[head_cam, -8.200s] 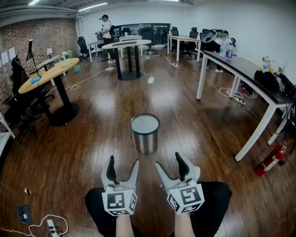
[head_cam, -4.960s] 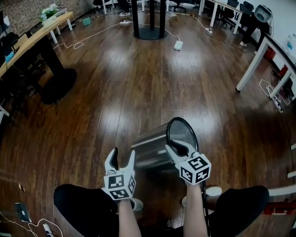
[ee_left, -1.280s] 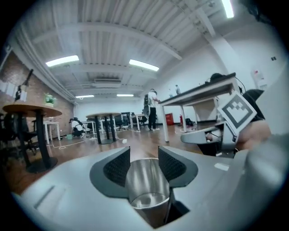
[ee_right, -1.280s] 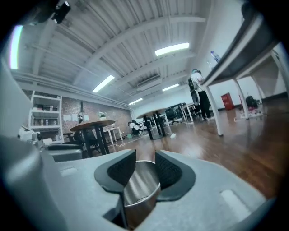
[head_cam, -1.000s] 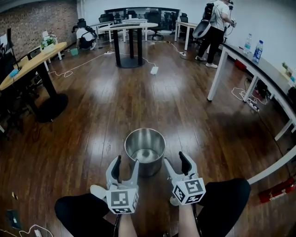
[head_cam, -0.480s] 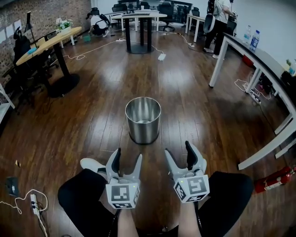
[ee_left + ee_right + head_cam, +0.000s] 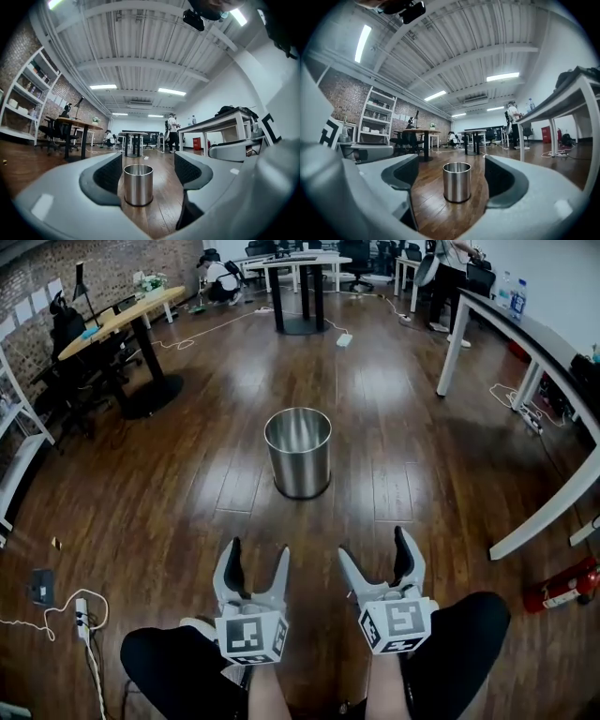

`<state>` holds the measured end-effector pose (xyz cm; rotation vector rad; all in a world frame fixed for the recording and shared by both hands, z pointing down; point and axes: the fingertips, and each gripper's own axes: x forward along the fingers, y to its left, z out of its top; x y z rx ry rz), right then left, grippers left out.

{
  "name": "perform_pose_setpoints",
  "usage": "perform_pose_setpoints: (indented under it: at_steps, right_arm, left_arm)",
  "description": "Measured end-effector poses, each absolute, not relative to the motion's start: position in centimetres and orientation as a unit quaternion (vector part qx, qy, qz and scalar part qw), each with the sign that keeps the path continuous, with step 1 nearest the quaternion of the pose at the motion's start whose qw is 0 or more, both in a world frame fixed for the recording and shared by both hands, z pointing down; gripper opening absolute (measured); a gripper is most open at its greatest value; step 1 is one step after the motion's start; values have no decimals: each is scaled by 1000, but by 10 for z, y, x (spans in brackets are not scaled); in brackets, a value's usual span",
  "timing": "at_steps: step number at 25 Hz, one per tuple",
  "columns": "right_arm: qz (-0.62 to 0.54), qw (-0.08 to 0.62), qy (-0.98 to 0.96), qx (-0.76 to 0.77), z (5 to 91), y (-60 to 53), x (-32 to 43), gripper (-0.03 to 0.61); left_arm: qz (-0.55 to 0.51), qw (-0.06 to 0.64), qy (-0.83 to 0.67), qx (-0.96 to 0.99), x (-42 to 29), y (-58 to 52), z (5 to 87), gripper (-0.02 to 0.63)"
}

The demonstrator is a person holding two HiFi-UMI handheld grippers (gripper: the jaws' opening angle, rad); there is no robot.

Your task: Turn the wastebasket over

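- Steel wastebasket (image 7: 298, 452) stands upright, mouth up, on wood floor (image 7: 169, 512), well apart from both grippers.
- L gripper (image 7: 257, 557), R gripper (image 7: 375, 549): jaws wide, just opened further, empty.

wastebasket (image 7: 298, 452) upright on floor (image 7: 187, 502), ahead of grippers

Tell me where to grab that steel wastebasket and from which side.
Take the wastebasket by its rim, on the near side, coming down from above and pinching the thin wall inside and out. It stands upright on the floor, mouth open upward; the smooth round body is probably too wide to clamp across.
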<state>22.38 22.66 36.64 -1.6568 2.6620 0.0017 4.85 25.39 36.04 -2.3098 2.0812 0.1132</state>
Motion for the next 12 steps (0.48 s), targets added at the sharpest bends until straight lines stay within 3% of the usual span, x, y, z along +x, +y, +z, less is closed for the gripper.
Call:
perform_pose_setpoints:
  at_steps: [4,12]
  right_arm:
    - [-25,-29,847,-531,386,258,222,410]
    - [19,-15,838,-545,345,312,253,408]
  left_arm:
    - [21,15,668,-743,61,286,373,382]
    - [27,21,691,-722,59,346,353,370]
